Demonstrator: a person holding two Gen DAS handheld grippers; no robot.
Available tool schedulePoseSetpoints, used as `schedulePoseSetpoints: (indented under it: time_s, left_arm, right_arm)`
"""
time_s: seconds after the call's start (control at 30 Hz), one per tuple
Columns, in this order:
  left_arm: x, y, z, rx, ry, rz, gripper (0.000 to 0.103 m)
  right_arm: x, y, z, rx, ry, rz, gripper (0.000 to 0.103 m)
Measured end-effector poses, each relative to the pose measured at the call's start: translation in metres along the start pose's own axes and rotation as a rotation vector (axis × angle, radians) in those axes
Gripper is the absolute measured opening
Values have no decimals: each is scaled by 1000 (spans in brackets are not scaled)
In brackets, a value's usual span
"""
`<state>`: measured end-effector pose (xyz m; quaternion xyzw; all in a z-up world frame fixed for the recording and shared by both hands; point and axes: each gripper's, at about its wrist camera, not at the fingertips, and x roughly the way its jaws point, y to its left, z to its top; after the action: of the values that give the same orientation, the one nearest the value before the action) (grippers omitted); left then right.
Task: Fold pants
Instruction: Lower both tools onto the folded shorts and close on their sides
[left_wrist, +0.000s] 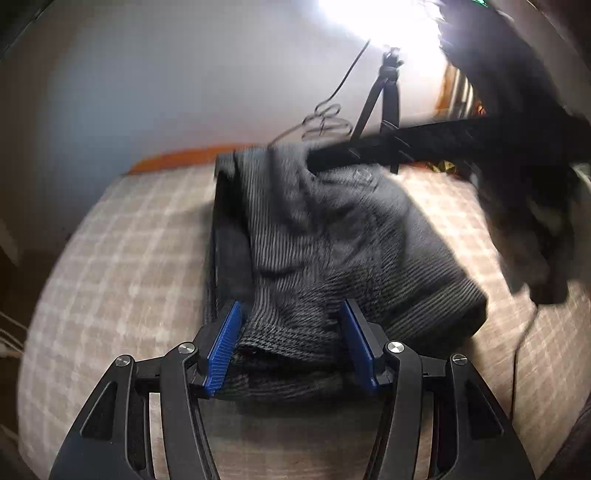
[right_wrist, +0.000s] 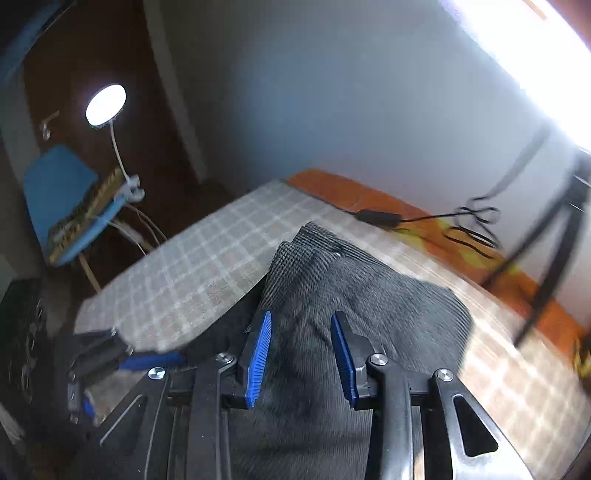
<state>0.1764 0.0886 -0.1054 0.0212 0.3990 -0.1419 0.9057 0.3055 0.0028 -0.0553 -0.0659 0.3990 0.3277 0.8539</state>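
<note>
Dark grey ribbed knit pants (left_wrist: 325, 236) lie folded in a bundle on a checked beige bed cover (left_wrist: 122, 258). My left gripper (left_wrist: 291, 314) is open, its blue pads (left_wrist: 223, 354) on either side of the near edge of the bundle, fabric bulging between them. In the right wrist view the pants (right_wrist: 388, 306) spread under my right gripper (right_wrist: 301, 325), which is open with fabric between its blue pads (right_wrist: 258, 358). The left gripper (right_wrist: 140, 360) shows at that view's lower left, at the fabric's edge. The right gripper's arm crosses the left view as a dark blurred bar (left_wrist: 461, 140).
A tripod (left_wrist: 384, 99) and a coiled black cable (left_wrist: 325, 118) stand at the bed's far edge, on an orange strip (right_wrist: 369, 199). A black adapter (right_wrist: 378, 217) lies there. A lamp (right_wrist: 106, 105) and blue chair (right_wrist: 62, 199) stand left of the bed. The wall is behind.
</note>
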Motion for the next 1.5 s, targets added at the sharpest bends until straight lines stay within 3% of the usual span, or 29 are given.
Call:
schedulePoseSetpoints:
  time_s: [0.17, 0.23, 0.33, 0.43, 0.53, 0.6, 0.67, 0.8, 0.87, 1.03, 1.23, 1.5]
  left_arm:
    - [0, 8, -20, -12, -21, -14, 55]
    - [0, 11, -23, -34, -33, -13, 55]
    - [0, 28, -26, -121, -28, -60, 58]
    - [-10, 32, -24, -145, -25, -88, 57]
    - [-29, 33, -15, -121, -61, -95, 62]
    - [-36, 35, -5, -124, -70, -115, 75]
    - [-39, 45, 12, -166, -68, -160, 78]
    - [-15, 61, 48, -223, 26, -285, 80]
    - [-2, 66, 57, -241, 74, -299, 80]
    - [50, 87, 67, -403, 201, -361, 80]
    - [84, 91, 64, -437, 268, -376, 80]
    - [96, 80, 72, -396, 217, -405, 80]
  right_arm:
    - [57, -19, 14, 39, 82, -73, 29]
    - [73, -25, 14, 67, 99, -61, 29]
    - [77, -30, 11, 92, 88, -51, 29]
    - [56, -32, 13, 109, 65, -36, 30]
    - [16, -35, 9, 143, 0, -44, 41]
    - [-12, -42, -1, 180, -38, -14, 63]
    - [-30, -48, -13, 211, -61, -11, 73]
    - [-53, -72, -49, 318, -39, 22, 79]
    - [-54, -84, -65, 375, -19, 60, 79]
    - [-32, -106, -97, 507, 36, 160, 80]
    - [-14, -119, -114, 583, 15, 291, 78]
    - [0, -119, -116, 580, 6, 397, 59]
